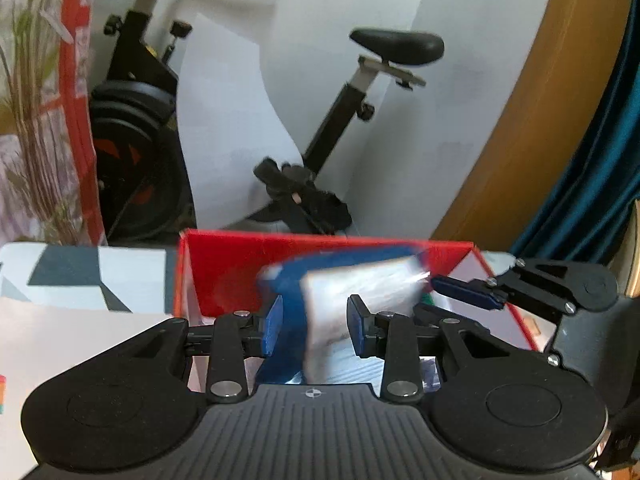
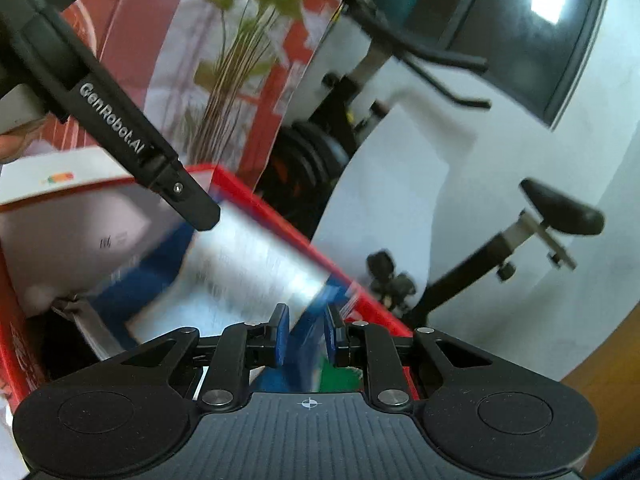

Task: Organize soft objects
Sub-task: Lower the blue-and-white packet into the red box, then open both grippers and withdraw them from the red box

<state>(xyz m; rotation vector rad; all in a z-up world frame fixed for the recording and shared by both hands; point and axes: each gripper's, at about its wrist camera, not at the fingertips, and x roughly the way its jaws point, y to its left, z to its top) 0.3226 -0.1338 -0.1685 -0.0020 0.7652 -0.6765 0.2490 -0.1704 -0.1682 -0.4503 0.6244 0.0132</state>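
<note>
A soft blue and white plastic packet (image 1: pixel 352 292) hangs over an open red box (image 1: pixel 320 256), blurred by motion. My left gripper (image 1: pixel 316 330) has its blue pads on either side of the packet's lower part and looks shut on it. My right gripper (image 2: pixel 305 338) pinches the packet's corner (image 2: pixel 256 276) between its blue pads above the red box (image 2: pixel 288 224). The right gripper's finger (image 1: pixel 468 292) shows at the packet's right end in the left wrist view. The left gripper's body (image 2: pixel 120 136) crosses the upper left of the right wrist view.
A black exercise bike (image 1: pixel 344 120) stands behind the box against a white wall. A plant (image 2: pixel 240 40) and a red and white panel (image 1: pixel 76 120) are at the left. A grey and white patterned surface (image 1: pixel 92 276) lies left of the box. A blue curtain (image 1: pixel 592 160) hangs at the right.
</note>
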